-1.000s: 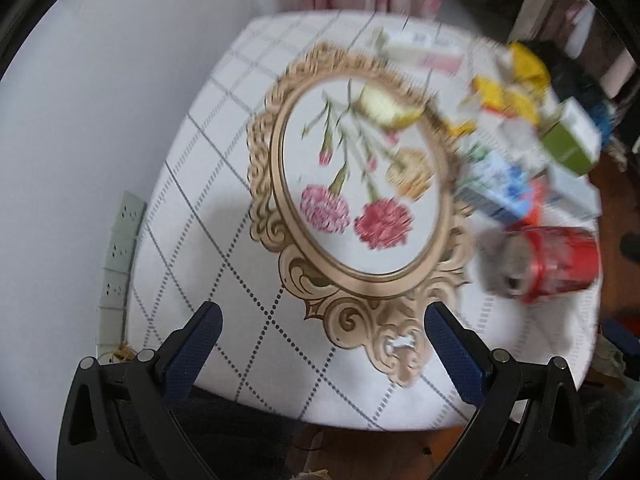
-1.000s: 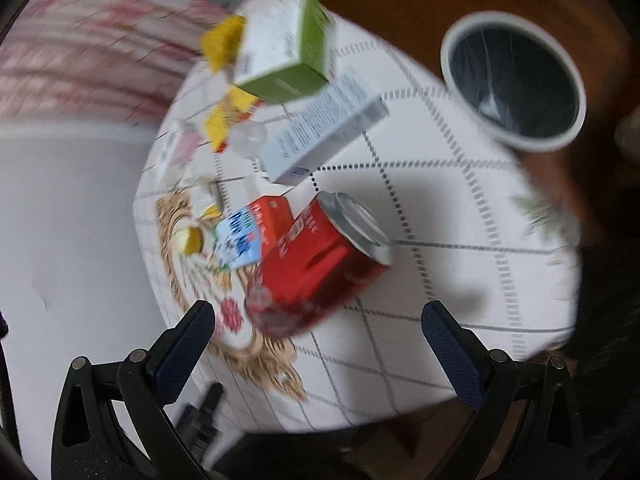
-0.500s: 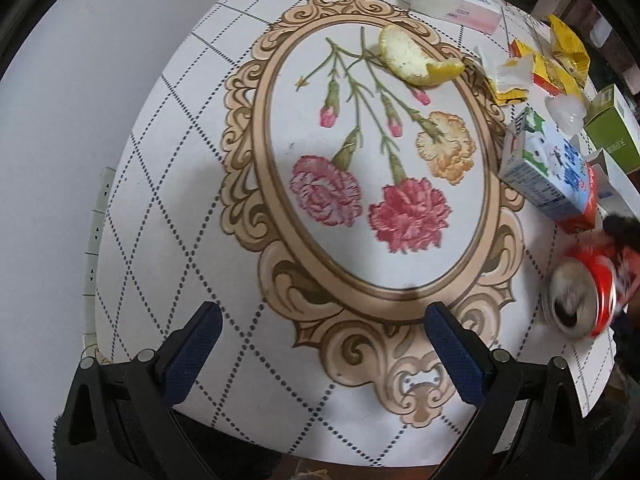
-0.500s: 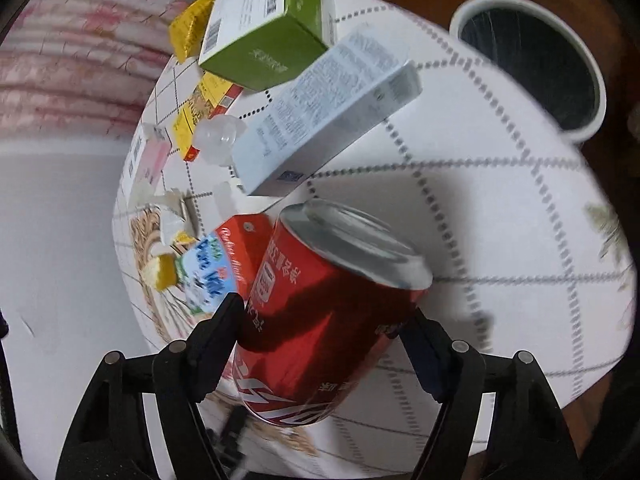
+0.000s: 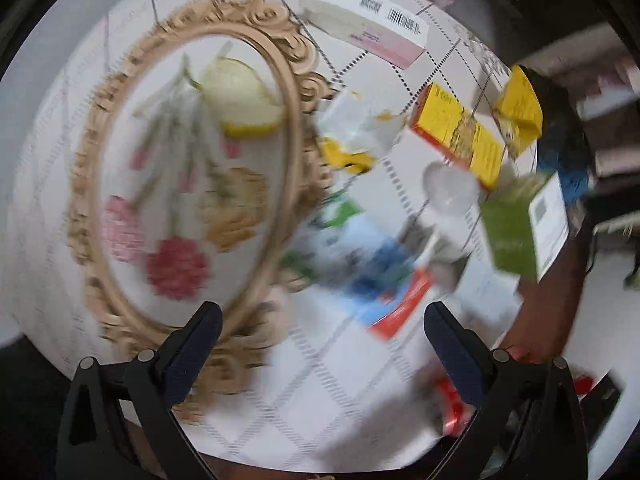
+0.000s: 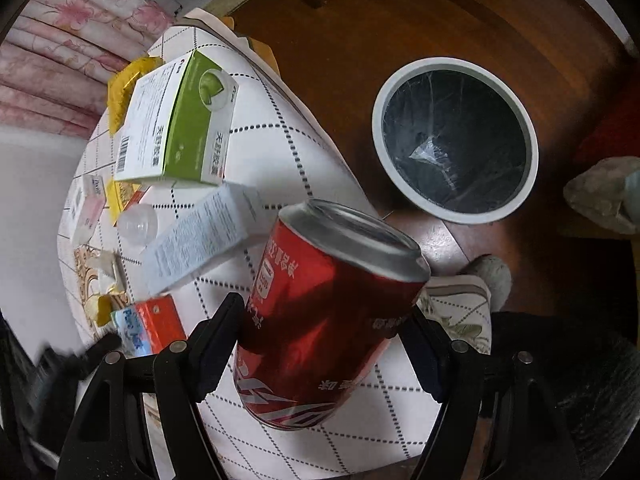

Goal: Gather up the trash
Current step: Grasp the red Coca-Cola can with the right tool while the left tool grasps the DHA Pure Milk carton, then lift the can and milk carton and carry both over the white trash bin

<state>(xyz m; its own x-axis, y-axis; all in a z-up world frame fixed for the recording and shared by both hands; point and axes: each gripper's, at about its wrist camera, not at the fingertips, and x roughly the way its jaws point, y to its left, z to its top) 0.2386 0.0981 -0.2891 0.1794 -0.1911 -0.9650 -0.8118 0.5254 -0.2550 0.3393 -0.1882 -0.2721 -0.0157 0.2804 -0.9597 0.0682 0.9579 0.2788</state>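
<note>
the right gripper (image 6: 326,344) is clamped on a dented red aluminium drink can (image 6: 324,316), one dark pad against each side of it, the can tilted with its silver end pointing away from the camera. it sits above the near edge of the round table with the white, dotted-grid cloth (image 6: 280,152).

going left to right in the right wrist view: a pale pink and white flat carton (image 6: 86,208) lies near the far left rim, a small clear plastic cup (image 6: 136,222) just beside it, then a blue, white and orange drink carton (image 6: 150,330) close by the left pad. behind the can lies a long white box with fine print (image 6: 200,240), and past that a green and white box (image 6: 180,124) with a yellow packet (image 6: 124,84) behind it. off to the right, down on the brown wooden floor, stands a round white bin with a black liner (image 6: 454,140), well apart from the table, nothing between it and the can.

the left gripper (image 5: 322,336) hangs with its fingers wide apart and holding nothing, above the same table. its view is badly blurred; a piece of pale yellow peel (image 5: 244,104) rests on the printed flower oval, and a yellow and red box (image 5: 460,136) lies further right.
</note>
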